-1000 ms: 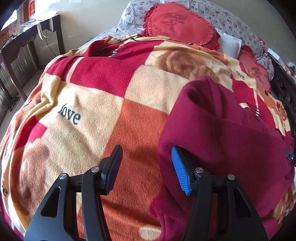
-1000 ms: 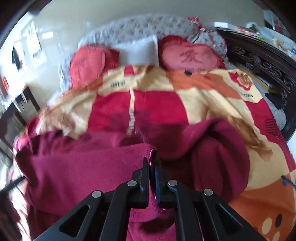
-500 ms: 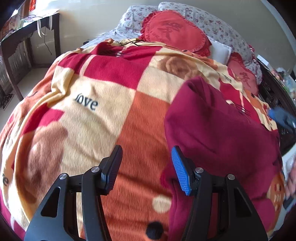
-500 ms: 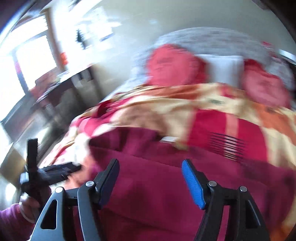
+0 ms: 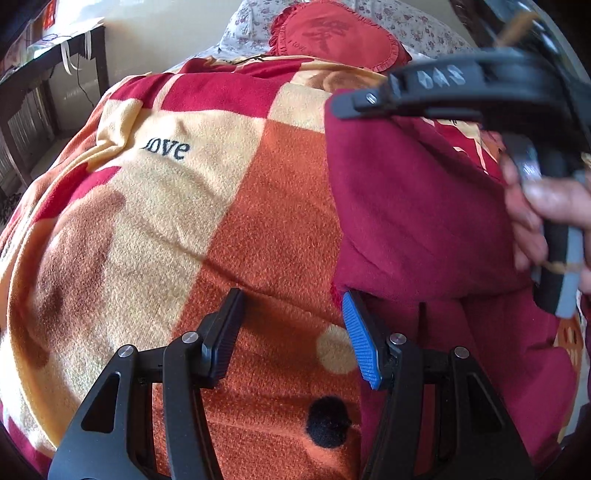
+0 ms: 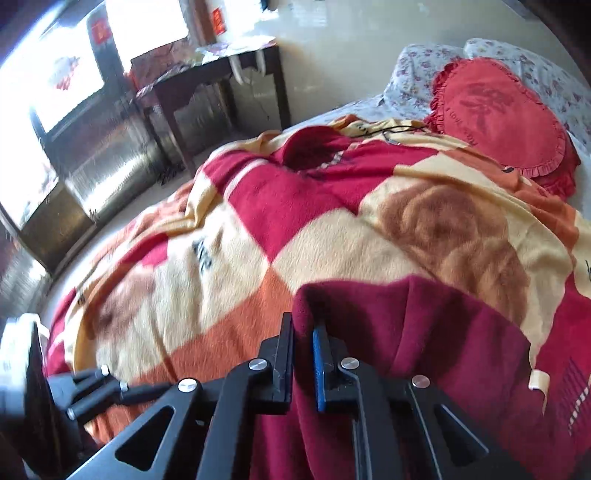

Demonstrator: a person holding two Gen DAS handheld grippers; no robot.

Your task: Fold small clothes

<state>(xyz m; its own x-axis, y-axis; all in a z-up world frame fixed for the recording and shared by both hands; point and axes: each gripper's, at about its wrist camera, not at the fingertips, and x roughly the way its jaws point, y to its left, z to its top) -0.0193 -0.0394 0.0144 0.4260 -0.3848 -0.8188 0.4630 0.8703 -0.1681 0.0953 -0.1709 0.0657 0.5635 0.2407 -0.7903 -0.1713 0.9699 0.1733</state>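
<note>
A dark red fleece garment (image 5: 413,206) lies folded over on the checked blanket (image 5: 155,206), on the right of the left wrist view. My left gripper (image 5: 291,325) is open and empty, low over the blanket at the garment's left edge. My right gripper (image 6: 303,347) is shut on a corner fold of the garment (image 6: 436,332). It also shows in the left wrist view (image 5: 461,92), held by a hand above the garment's far edge.
A red heart-shaped cushion (image 6: 498,114) and floral pillows (image 5: 406,22) lie at the head of the bed. A dark wooden table (image 6: 207,85) stands by the wall left of the bed. A thin black cable (image 6: 391,131) lies on the blanket near the cushion.
My right gripper let go of the garment, swung left, and has now shut on its near left corner fold. My left gripper has stayed open and shifted slightly over the blanket.
</note>
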